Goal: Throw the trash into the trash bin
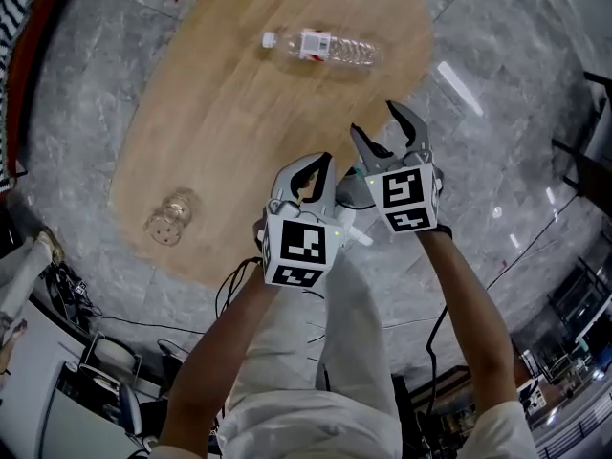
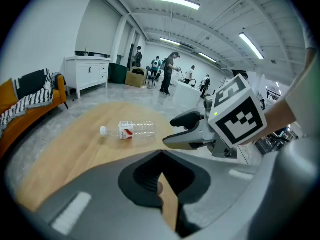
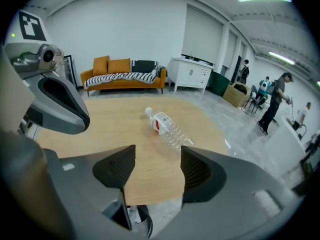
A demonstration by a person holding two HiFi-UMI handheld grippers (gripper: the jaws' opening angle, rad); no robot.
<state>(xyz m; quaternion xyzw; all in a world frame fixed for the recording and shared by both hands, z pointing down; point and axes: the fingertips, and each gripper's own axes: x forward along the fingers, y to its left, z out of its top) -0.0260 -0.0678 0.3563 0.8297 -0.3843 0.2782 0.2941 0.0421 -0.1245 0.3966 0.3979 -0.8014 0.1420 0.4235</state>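
A clear plastic bottle (image 1: 320, 46) with a white cap and red-and-white label lies on its side at the far end of the oval wooden table (image 1: 239, 113); it also shows as the bottle (image 2: 132, 130) and the bottle (image 3: 167, 126). A clear plastic cup (image 1: 170, 218) sits near the table's left front edge. My left gripper (image 1: 316, 165) hovers over the near table edge with its jaws shut (image 2: 160, 154) and nothing between them. My right gripper (image 1: 375, 120) is beside it, open and empty (image 3: 157, 159). A dark round bin rim (image 3: 137, 224) shows below the right jaws, mostly hidden.
An orange sofa (image 3: 122, 74) and white cabinets (image 3: 192, 74) stand along the far walls. Several people (image 2: 170, 74) stand at the back of the room. Cables (image 1: 143, 328) and chair legs lie on the grey marble floor (image 1: 497, 161) near my feet.
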